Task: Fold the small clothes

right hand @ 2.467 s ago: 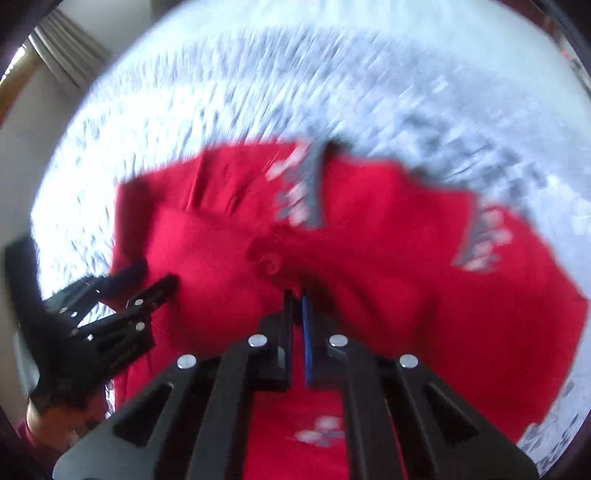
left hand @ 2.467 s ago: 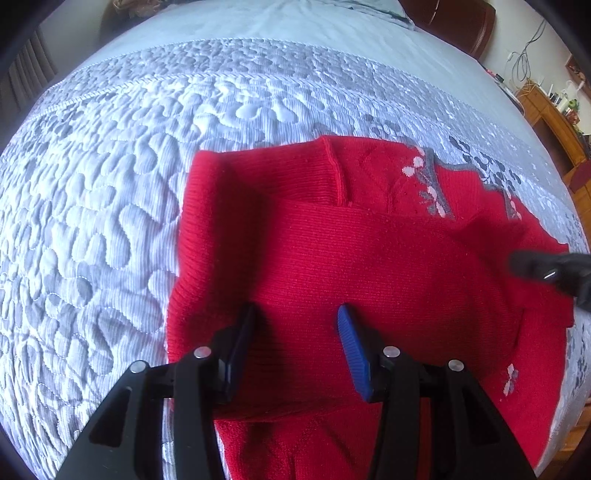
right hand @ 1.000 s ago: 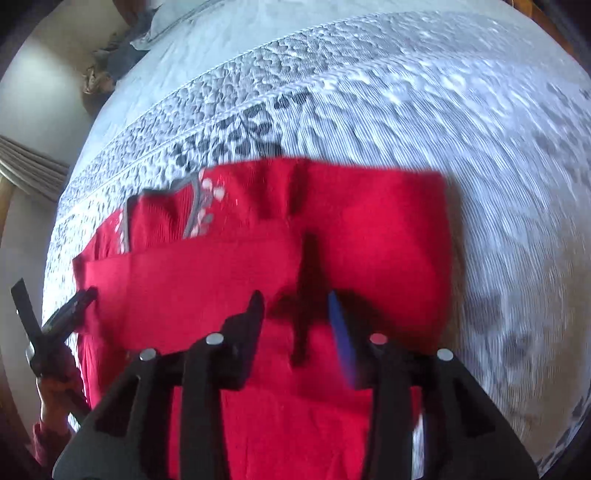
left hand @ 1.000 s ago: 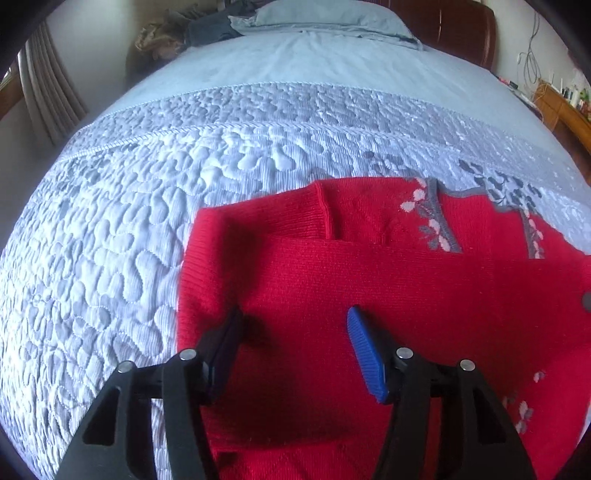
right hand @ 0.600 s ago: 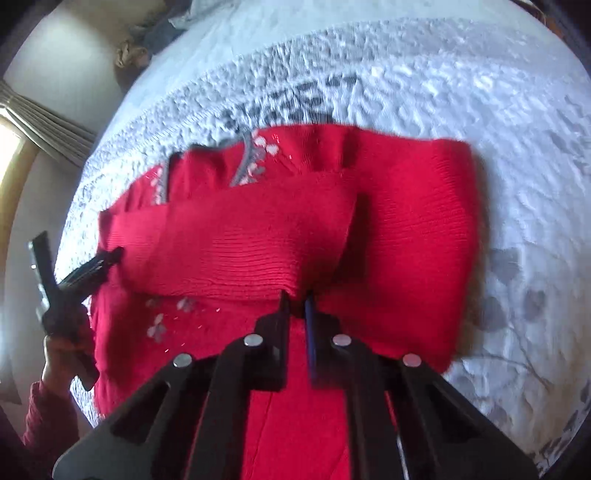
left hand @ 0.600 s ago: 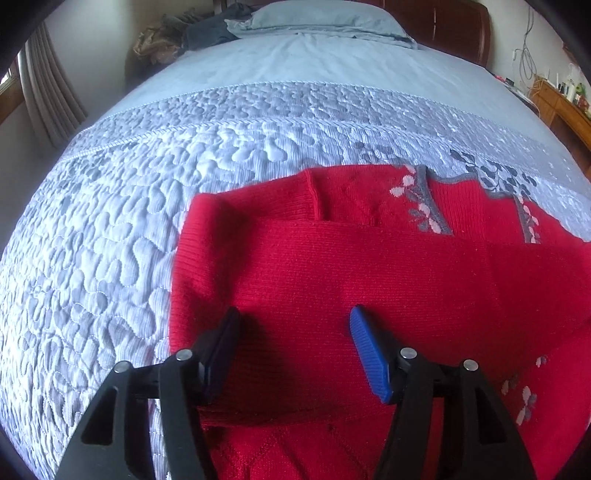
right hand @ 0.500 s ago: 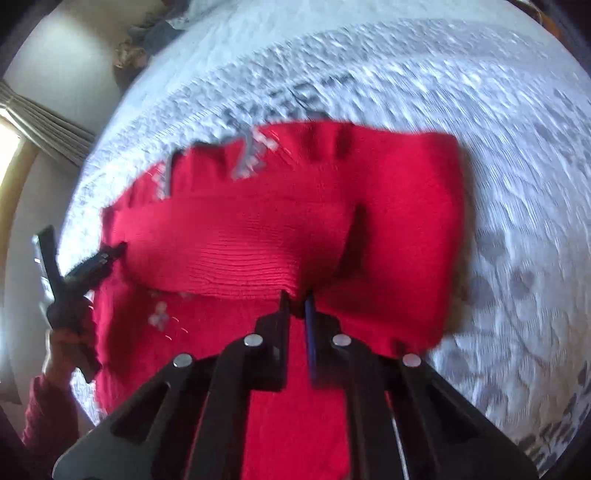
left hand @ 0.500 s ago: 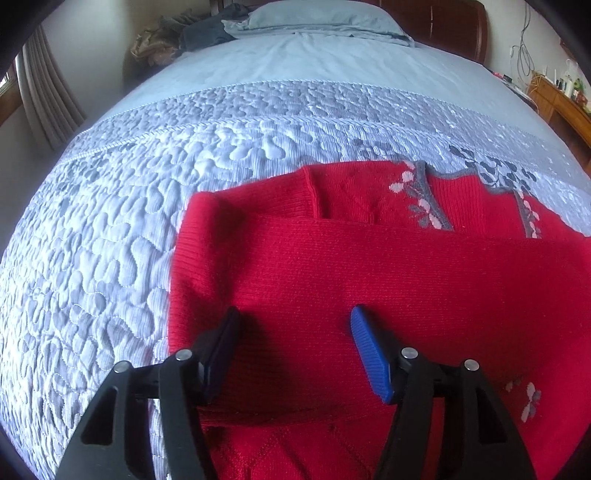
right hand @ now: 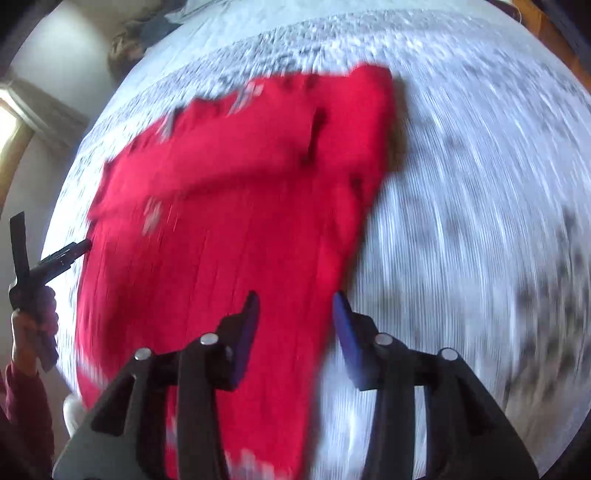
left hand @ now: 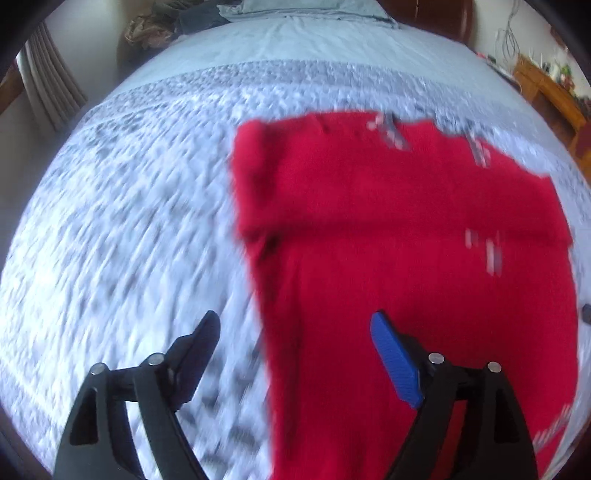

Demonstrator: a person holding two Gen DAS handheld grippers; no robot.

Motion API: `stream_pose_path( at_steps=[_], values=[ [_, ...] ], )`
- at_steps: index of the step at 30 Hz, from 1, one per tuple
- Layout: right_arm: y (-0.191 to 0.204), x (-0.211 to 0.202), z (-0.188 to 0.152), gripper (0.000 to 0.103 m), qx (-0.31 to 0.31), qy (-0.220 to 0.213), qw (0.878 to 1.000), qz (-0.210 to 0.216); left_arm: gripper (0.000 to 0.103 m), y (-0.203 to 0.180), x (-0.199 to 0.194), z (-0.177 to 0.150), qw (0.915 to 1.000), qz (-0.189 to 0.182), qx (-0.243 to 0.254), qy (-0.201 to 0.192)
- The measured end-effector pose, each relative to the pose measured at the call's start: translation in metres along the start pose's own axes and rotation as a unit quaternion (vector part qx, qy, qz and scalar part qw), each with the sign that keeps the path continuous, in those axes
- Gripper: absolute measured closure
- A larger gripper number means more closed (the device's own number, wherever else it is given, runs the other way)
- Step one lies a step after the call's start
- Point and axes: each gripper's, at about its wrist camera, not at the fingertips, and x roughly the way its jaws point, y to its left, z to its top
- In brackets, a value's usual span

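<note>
A red knit sweater (left hand: 388, 229) lies flat on the quilted bedspread (left hand: 129, 221), its sleeves folded across the chest; both views are motion-blurred. My left gripper (left hand: 295, 330) hovers over the sweater's left edge. Its jaws stand wide and are opening, one finger over the quilt, the blue pad (left hand: 391, 354) over red knit, gripping nothing. My right gripper (right hand: 295, 306) hangs over the sweater (right hand: 229, 221) at its right edge. Its jaws are opening with the cloth edge below the gap, not pinched. In the right wrist view the left gripper (right hand: 55, 258) shows at the far left, held by a hand.
The bed's blue sheet and pillows (left hand: 295, 14) lie at the far end beside a heap of clothes (left hand: 147, 29). A wooden headboard (left hand: 436, 14) and wooden furniture (left hand: 546, 88) stand at the right, a curtain (left hand: 51, 85) at the left. Bare quilt (right hand: 480, 221) surrounds the sweater.
The right gripper's jaws, shut on the folded sleeve's edge half a second ago, have opened and drawn back to the right edge. The left gripper slid left off the sweater's middle and opened wider.
</note>
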Motion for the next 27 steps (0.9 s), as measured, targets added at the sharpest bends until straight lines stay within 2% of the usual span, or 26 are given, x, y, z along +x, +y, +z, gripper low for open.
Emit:
stream_pose_path(
  at_steps=[3,6,8,12,21,23,24,25,26,27],
  values=[
    [-0.006,-0.017,-0.067,0.059,0.001,0.016,1.000,0.005,0.019,0.013,-0.024,-0.065,0.9996,-0.013,-0.006,0.025],
    [-0.005,-0.024,-0.115,0.054,0.008,0.033,0.999,0.002,0.019,0.019,-0.036,-0.109,0.9988,-0.020,-0.017,0.042],
    [-0.003,-0.026,-0.136,0.052,0.011,0.039,0.999,0.003,0.019,0.019,-0.047,-0.132,0.9987,-0.027,-0.021,0.039],
    [0.003,-0.027,-0.167,0.051,0.018,0.046,0.999,0.004,0.019,0.009,-0.061,-0.155,0.9972,-0.055,-0.021,0.046],
    [0.020,-0.023,-0.194,0.050,0.006,0.056,0.998,-0.002,0.020,-0.012,-0.061,-0.177,0.9957,-0.066,0.003,0.065],
    [0.021,-0.020,-0.197,0.061,0.012,0.057,0.998,0.005,0.027,-0.013,-0.063,-0.180,0.9957,-0.065,0.005,0.066],
    [0.021,-0.020,-0.197,0.067,0.012,0.055,0.998,0.003,0.035,-0.013,-0.064,-0.182,0.9958,-0.062,0.005,0.068],
    [0.022,-0.020,-0.198,0.082,0.009,0.052,0.999,0.006,0.048,-0.013,-0.066,-0.183,0.9958,-0.061,0.002,0.067],
    [0.023,-0.020,-0.198,0.094,0.013,0.051,0.998,0.022,0.054,-0.012,-0.068,-0.184,0.9956,-0.065,-0.001,0.068],
    [0.023,-0.020,-0.199,0.095,0.024,0.050,0.997,0.051,0.070,-0.010,-0.071,-0.185,0.9950,-0.073,-0.008,0.068]
  ],
)
